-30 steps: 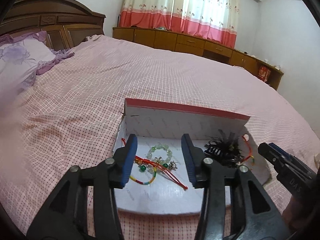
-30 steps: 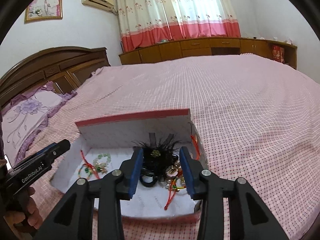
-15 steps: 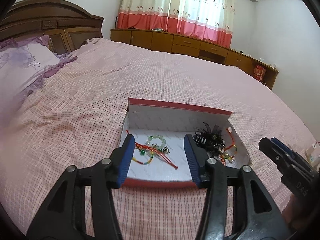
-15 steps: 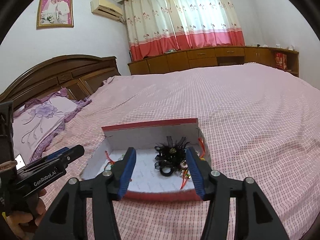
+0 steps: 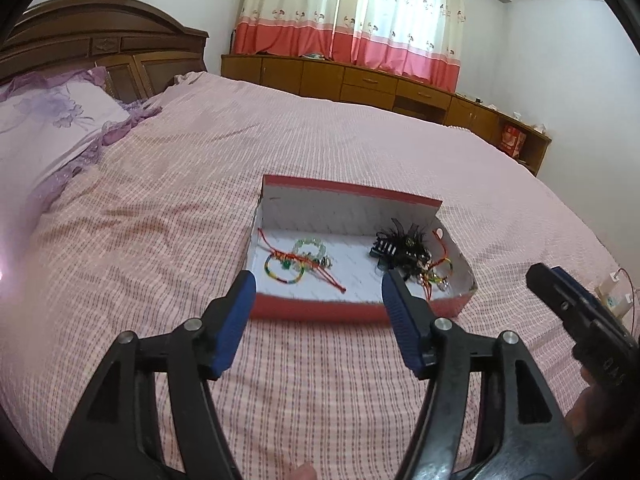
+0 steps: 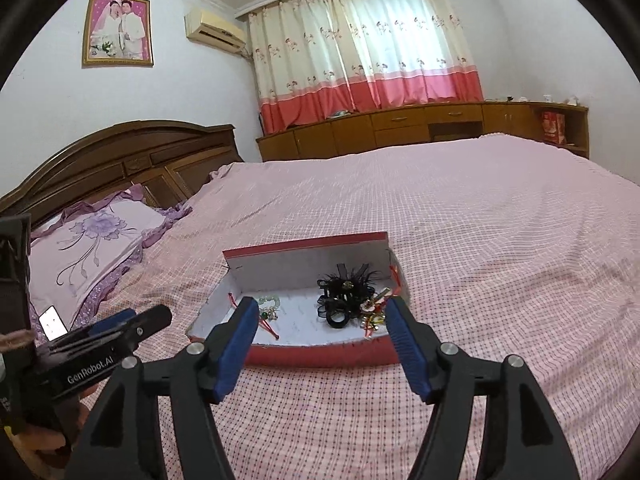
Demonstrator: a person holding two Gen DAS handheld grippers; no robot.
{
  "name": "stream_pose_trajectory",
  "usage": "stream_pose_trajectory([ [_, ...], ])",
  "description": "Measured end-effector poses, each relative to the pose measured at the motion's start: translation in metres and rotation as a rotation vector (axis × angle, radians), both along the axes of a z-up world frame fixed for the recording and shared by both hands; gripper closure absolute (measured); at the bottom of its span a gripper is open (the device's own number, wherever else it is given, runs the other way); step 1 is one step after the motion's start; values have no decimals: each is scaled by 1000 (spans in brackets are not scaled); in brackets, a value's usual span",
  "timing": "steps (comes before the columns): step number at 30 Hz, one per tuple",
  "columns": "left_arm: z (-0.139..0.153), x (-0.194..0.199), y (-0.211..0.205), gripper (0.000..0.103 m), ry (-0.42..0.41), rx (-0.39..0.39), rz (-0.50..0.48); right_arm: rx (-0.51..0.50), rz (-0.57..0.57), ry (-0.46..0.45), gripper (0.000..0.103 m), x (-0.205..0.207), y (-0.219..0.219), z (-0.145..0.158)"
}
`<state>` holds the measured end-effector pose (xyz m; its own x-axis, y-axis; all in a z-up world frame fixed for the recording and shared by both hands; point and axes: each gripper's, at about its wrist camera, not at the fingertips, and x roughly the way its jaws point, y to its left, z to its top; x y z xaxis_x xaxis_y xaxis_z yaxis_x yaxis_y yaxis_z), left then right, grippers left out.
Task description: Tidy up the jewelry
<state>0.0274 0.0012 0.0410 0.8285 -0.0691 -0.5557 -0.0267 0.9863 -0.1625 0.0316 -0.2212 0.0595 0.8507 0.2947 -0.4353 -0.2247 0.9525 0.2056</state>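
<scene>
A shallow red box with a white inside lies on the pink checked bed. Coloured bracelets and red cords sit in its left half. Black hair pieces and small trinkets fill its right half. My left gripper hangs in front of the box's near wall, its jaws opening with nothing between them. In the right wrist view the same box holds the black hair pieces. My right gripper is also short of the box, its jaws opening and empty. Each gripper shows at the other view's edge.
A purple flowered pillow and a wooden headboard are at the left. A phone lies near the pillow. Low wooden cabinets stand under the curtains. A small white item sits at the bed's right edge.
Both grippers have drawn back and upward out of the box, which now looks smaller and farther off. Both sets of jaws have spread wider. The jewelry stays in the box.
</scene>
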Motion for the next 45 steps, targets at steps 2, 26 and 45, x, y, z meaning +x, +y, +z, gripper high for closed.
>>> stream_pose_trajectory([
  [2, -3, -4, -1, 44, 7, 6, 8, -6, -9, 5, 34, -4, -1, 0],
  [26, -23, -15, -6, 44, 60, 45, 22, -36, -28, 89, 31, -24, 5, -29],
  [45, -24, -15, -6, 44, 55, 48, 24, -33, -27, 99, 31, -22, 3, -33],
])
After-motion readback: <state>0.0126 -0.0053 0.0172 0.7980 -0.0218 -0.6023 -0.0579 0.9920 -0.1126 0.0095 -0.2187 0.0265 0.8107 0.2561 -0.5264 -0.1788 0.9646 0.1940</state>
